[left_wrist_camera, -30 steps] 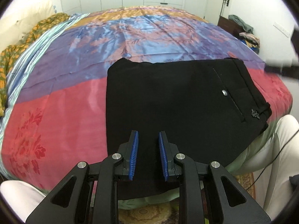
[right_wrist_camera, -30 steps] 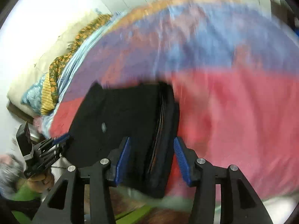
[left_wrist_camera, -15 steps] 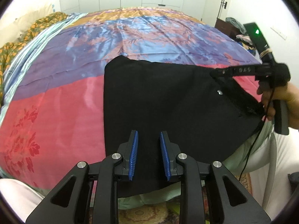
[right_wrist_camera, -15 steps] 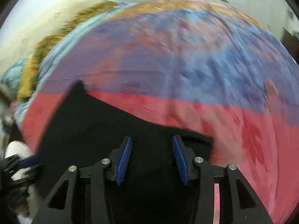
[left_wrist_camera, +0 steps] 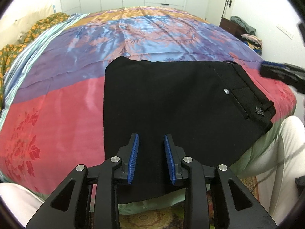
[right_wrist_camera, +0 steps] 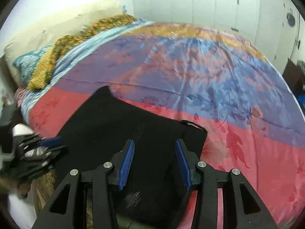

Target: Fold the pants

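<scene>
Since half a second ago our right gripper (right_wrist_camera: 155, 164) has swung off the waistband to the far right, while our left gripper (left_wrist_camera: 151, 158) kept its place, jaws just opening. Both claws hang apart above the cloth, clamped on nothing. Near the bed's (left_wrist_camera: 57, 99) edge the black pants (left_wrist_camera: 171, 103) lie folded compact, waistband right; little seems left but tidying.

Even indoor light; sheen on bedspread (left_wrist_camera: 133, 36); fisheye bending, dark corners; motion blur at edges.
</scene>
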The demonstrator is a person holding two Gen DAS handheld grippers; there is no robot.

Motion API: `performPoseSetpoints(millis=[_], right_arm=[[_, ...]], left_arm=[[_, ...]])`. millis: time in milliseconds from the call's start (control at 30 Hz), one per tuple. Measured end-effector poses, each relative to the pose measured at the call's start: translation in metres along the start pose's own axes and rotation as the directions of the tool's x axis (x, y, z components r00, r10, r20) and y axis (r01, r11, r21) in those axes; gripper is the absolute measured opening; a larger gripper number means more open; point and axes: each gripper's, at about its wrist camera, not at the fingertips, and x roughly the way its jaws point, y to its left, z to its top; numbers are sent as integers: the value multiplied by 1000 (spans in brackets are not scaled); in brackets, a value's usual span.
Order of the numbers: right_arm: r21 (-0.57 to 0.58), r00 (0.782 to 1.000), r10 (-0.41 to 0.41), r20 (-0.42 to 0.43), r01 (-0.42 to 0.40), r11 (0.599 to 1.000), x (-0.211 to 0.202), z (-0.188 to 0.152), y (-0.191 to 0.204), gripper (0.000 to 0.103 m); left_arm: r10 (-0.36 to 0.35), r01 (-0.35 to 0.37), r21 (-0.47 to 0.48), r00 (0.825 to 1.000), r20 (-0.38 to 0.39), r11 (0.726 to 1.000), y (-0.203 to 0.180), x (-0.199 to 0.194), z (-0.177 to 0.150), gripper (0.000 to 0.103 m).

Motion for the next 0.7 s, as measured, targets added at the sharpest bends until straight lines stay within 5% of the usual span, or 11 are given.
performPoseSetpoints(millis=[200,333,433,700], right_arm=[[-26,997,69,-38,-70,997,-21,-37,25,45],[59,973,33,-226,-20,998,16,-69,6,45],[135,979,83,-186,-59,989,12,-76,-6,45],[54,982,40,-182,-30,998,16,-82,2,45]], left_arm=[[-7,7,-11,1000,-4,1000,1,1,1,27],[-10,10,-2,1000,-10,1000,-1,3,-1,30],[12,-12,23,1000,-4,1000,-4,4,-2,30],[12,-12,37,1000,-3,999,-8,6,-1,37]])
